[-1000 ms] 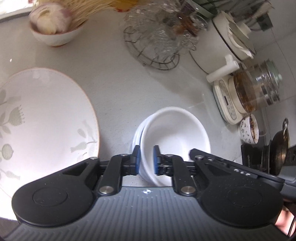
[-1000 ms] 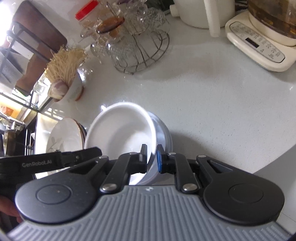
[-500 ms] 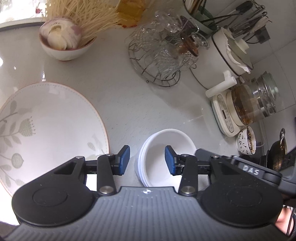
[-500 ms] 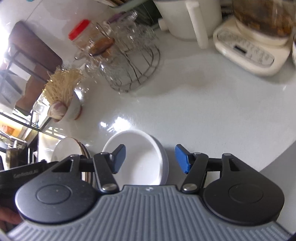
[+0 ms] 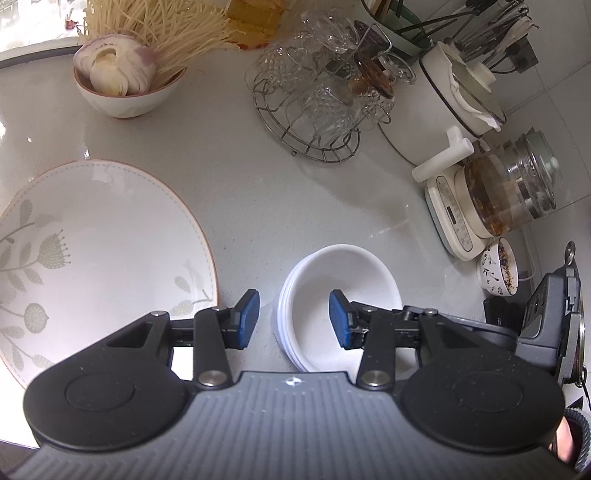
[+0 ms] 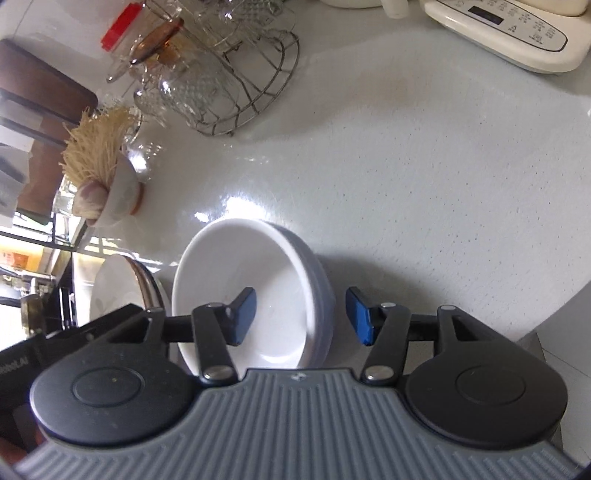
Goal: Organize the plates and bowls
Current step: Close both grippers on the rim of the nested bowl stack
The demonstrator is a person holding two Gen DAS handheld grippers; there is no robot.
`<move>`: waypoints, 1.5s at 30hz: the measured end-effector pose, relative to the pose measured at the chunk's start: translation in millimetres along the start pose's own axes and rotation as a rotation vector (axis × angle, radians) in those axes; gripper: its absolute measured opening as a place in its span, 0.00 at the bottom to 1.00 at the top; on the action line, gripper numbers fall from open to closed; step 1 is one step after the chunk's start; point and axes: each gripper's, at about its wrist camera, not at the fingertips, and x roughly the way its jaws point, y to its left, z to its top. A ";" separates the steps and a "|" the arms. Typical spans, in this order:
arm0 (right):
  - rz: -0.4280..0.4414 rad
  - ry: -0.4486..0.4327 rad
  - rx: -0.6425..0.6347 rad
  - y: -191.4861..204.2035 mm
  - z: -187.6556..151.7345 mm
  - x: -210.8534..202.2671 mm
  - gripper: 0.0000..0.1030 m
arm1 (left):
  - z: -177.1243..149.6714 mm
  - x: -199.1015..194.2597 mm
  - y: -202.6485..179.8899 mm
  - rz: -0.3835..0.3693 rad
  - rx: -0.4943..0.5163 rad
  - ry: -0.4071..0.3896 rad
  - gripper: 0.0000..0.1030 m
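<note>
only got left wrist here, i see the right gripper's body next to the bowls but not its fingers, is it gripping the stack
Observer: No. The right gripper straddles one wall of the white bowl stack. One finger is inside the top bowl and the other is outside. The jaws are closing, with no pad on the wall yet.
Operator: ok, is the flowered plate alone or on a pile
Observer: Seemingly a pile. The right wrist view shows the plates from the side, with more than one brown rim stacked.
Operator: anything behind the glass rack i can't see
Observer: Yes, a jar with a red cap stands beyond the glass rack.
</note>
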 end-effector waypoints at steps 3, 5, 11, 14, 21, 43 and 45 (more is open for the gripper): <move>0.003 0.017 0.006 -1.6 0.1 3.6 0.49 | -0.1 1.4 1.6 0.005 -0.007 0.004 0.46; 0.006 0.031 0.016 -3.1 0.7 6.7 0.46 | -0.2 2.2 1.6 0.009 -0.010 0.006 0.46; 0.011 0.057 0.047 -8.7 0.8 12.1 0.34 | 1.8 5.3 -1.2 0.010 0.006 0.008 0.48; 0.010 0.060 0.068 -12.1 1.3 12.8 0.28 | 4.1 8.2 -2.2 0.016 0.021 0.012 0.52; 0.018 0.054 0.097 -19.5 2.7 7.3 0.23 | 11.7 17.7 -8.1 0.032 0.077 0.025 0.59; -0.003 -0.010 0.194 -47.3 2.8 -8.2 0.23 | 10.9 71.2 -40.1 0.001 0.130 0.120 0.58; 0.000 -0.012 0.195 -48.1 2.5 -8.7 0.23 | 11.9 76.8 -43.5 0.017 0.154 0.130 0.58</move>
